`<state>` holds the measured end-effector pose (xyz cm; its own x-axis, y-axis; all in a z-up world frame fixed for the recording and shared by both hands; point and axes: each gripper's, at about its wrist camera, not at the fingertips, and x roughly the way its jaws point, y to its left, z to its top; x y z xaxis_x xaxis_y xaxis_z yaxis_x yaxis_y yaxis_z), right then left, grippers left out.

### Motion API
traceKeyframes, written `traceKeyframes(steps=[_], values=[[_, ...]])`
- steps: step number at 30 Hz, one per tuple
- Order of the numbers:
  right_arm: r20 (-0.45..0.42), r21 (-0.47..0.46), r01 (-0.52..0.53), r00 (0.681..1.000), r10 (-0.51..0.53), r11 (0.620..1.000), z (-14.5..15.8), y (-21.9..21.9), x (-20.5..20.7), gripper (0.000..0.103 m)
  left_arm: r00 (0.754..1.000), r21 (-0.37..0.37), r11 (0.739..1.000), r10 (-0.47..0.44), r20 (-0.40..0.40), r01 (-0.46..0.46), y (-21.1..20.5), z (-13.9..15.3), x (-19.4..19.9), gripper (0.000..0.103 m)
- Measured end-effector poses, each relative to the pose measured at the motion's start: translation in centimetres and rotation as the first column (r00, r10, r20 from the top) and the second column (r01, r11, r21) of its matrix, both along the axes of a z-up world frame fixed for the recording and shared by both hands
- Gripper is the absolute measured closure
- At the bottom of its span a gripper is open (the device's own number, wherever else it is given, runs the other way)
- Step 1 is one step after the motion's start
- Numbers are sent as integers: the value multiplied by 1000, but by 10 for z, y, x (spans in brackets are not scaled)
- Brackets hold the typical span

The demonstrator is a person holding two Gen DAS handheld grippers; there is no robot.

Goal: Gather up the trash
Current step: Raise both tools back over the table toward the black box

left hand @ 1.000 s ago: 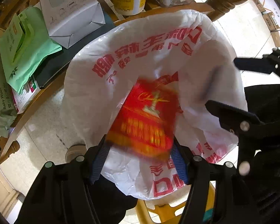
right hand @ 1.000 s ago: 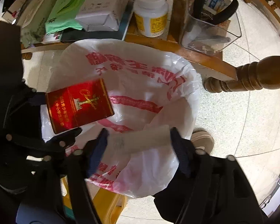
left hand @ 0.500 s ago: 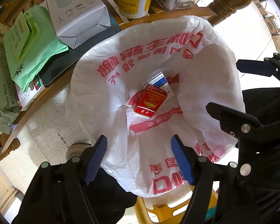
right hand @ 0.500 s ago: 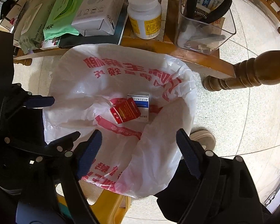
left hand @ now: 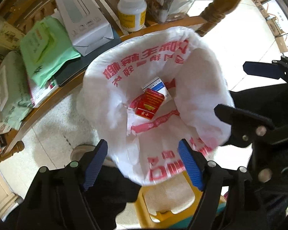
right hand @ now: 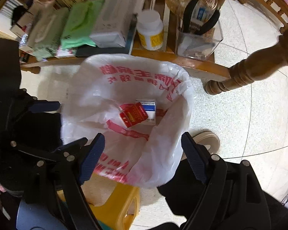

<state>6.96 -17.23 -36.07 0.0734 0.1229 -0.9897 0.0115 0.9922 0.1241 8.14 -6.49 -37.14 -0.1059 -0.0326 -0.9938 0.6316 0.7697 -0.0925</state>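
A white plastic bag (left hand: 113, 99) with red print stands open on a yellow stool (left hand: 163, 209). A red carton (left hand: 149, 106) lies at its bottom on a white and blue box (left hand: 156, 86). Both show in the right wrist view too, the red carton (right hand: 134, 115) and the box (right hand: 149, 109), inside the bag (right hand: 163, 153). My left gripper (left hand: 143, 163) is open and empty above the bag's near rim. My right gripper (right hand: 143, 155) is open and empty over the same rim; it also shows at the right of the left wrist view (left hand: 238, 88).
A low wooden table (left hand: 48, 103) behind the bag holds a white box (left hand: 82, 17), green wipe packs (left hand: 46, 48), a white pill bottle (left hand: 132, 9) and a clear holder with pliers (right hand: 197, 38). A turned wooden leg (right hand: 245, 72) stands right. A shoe (right hand: 207, 140) rests on the tiled floor.
The red carton left my left gripper and dropped to the bag's bottom. My right gripper let go of the bag's rim and opened. Both grippers have drawn back a little.
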Motion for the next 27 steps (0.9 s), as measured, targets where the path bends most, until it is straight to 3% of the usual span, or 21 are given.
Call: traceKeyframes(steps=[5,10,15,22,24,27], values=[[66,107,4,998,-11,994,62,-1,-28,19,999,-77,997,6,35,-3,23,54,-28,23],[185,111,-14,983,-6,994,144,-4,-44,15,983,-140,986,-66,174,90,45,146,-55,15],[285,117,-50,959,15,992,221,-16,-38,8,961,-245,951,-129,244,190,63,237,-42,8],[371,111,-21,928,-22,994,315,-39,3,8,860,-107,948,-219,461,299,72,344,2,8],[383,94,-28,924,-10,995,332,-37,17,7,844,-79,949,-232,484,306,72,362,17,8],[384,78,-24,923,-8,997,351,-35,41,7,842,-33,953,-248,479,300,65,381,42,8]])
